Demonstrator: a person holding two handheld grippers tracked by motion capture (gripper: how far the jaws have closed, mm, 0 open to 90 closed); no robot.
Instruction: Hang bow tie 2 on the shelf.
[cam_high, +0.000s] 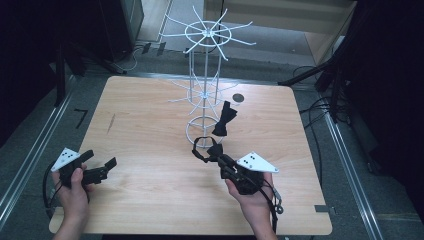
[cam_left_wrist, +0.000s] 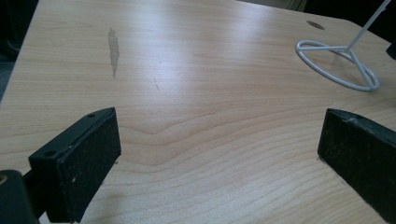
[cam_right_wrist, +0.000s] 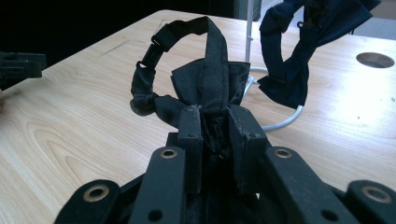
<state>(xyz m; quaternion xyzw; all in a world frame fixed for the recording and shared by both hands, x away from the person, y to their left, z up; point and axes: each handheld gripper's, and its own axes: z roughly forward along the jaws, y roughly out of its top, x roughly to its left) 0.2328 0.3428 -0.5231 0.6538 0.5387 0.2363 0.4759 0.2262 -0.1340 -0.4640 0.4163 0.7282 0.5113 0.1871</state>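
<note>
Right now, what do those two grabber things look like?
Both are black. The left gripper and the right gripper each carry a grey three-cornered plate with dark dots and trail a black cable. The jaws are flat, dusty black blocks. The forearms are bare, without sleeves.

The table (cam_left_wrist: 196, 93) is pale wood-grain board, smooth with a soft sheen, marked by a dull grey scuff (cam_left_wrist: 113, 50) toward 11 o'clock in the left gripper view. The rack (cam_high: 205, 75) is thin white-coated wire, smooth and faintly glossy. The left gripper (cam_left_wrist: 217, 158) has matt black jaw pads, slightly dusty and scratched. The right gripper (cam_right_wrist: 215, 140) is matt black plastic with brass-coloured rivets. The black bow tie (cam_right_wrist: 205, 88) is woven cloth with a faint satin sheen; the hanging bow tie (cam_right_wrist: 303, 51), at 1 o'clock, looks like dark matt fabric.
</note>
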